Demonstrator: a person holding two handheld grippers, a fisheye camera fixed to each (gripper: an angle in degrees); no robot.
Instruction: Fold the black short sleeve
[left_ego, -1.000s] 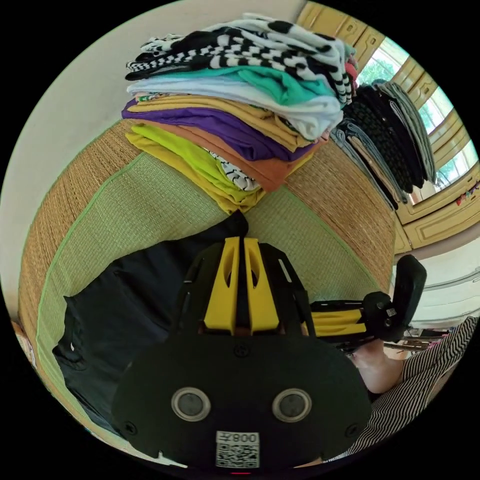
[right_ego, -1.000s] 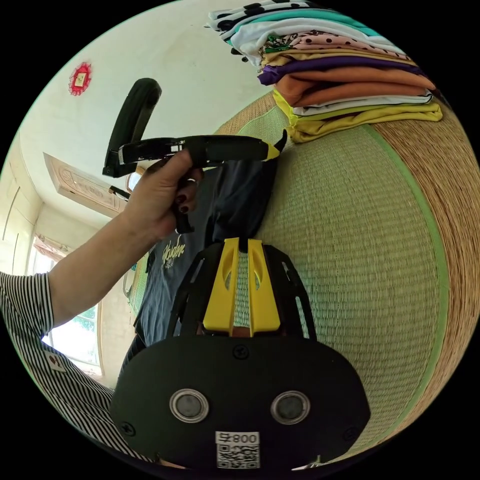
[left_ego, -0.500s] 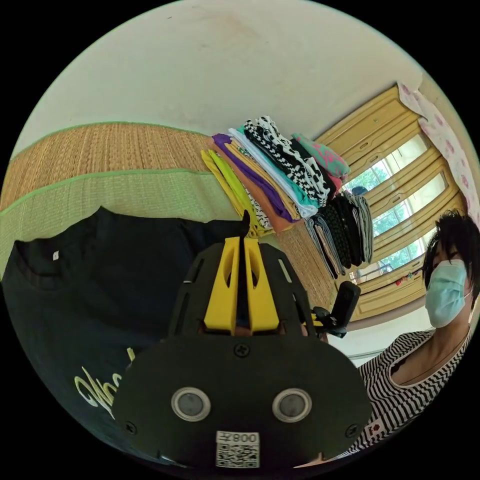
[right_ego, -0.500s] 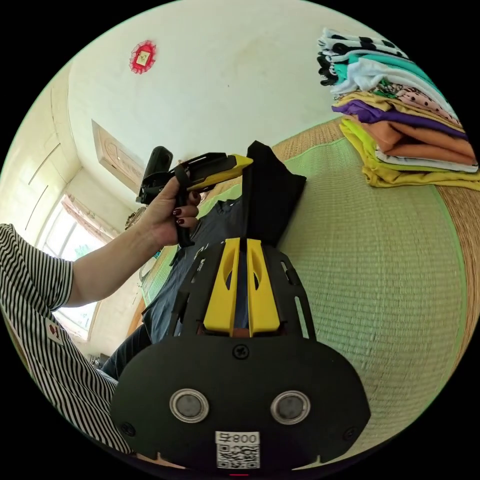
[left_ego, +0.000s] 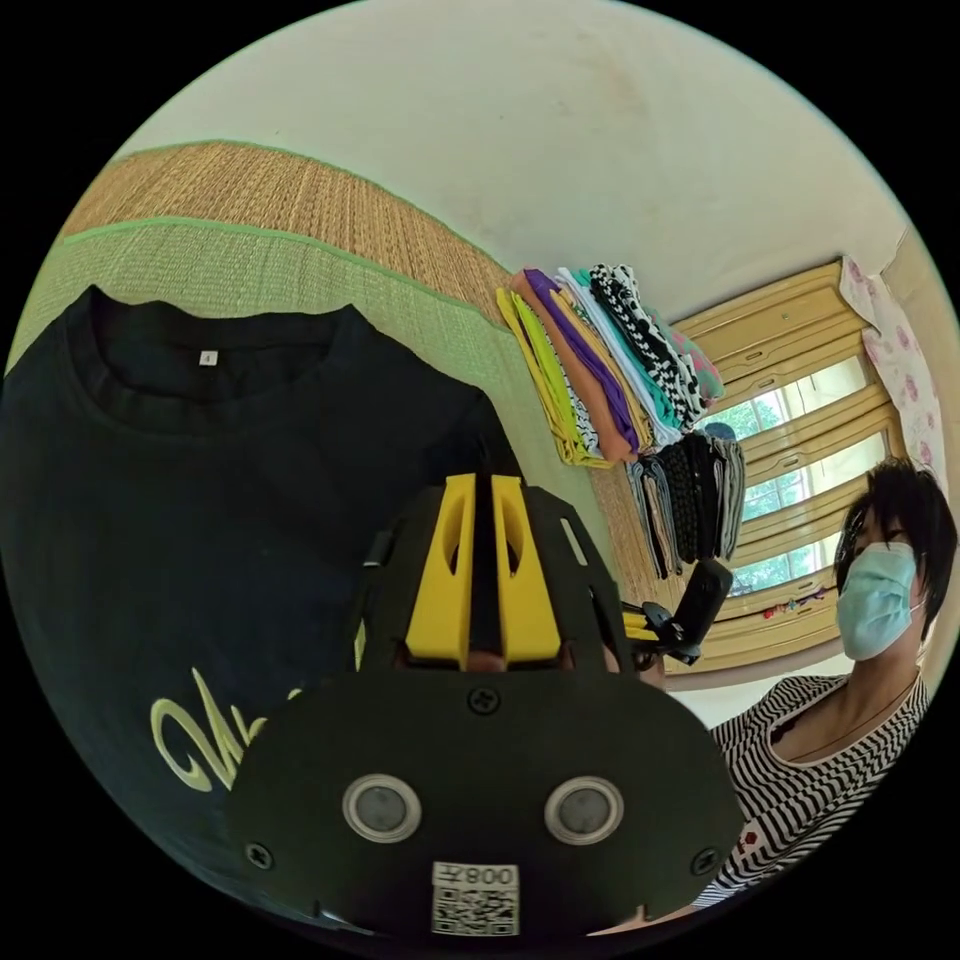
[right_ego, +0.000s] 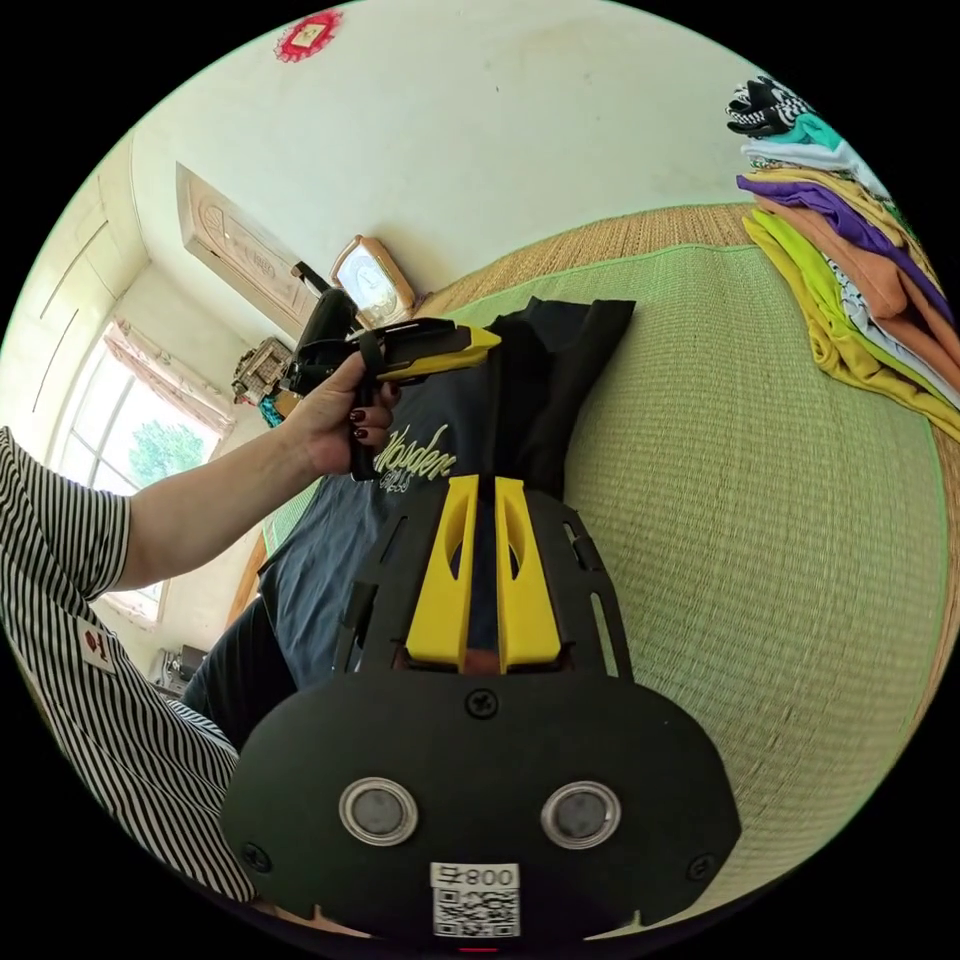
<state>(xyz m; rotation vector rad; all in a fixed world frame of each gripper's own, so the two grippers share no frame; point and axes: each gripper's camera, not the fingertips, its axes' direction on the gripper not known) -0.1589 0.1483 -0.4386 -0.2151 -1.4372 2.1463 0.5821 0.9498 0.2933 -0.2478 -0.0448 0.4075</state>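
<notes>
Left gripper view: the left gripper has its yellow jaws closed on the black short sleeve shirt, which lies spread on the green woven mat. Beyond are a stack of folded clothes, a cream wall and windows. In the right gripper view, the right gripper clamps the shirt's folded edge, and a wooden door stands far off.
</notes>
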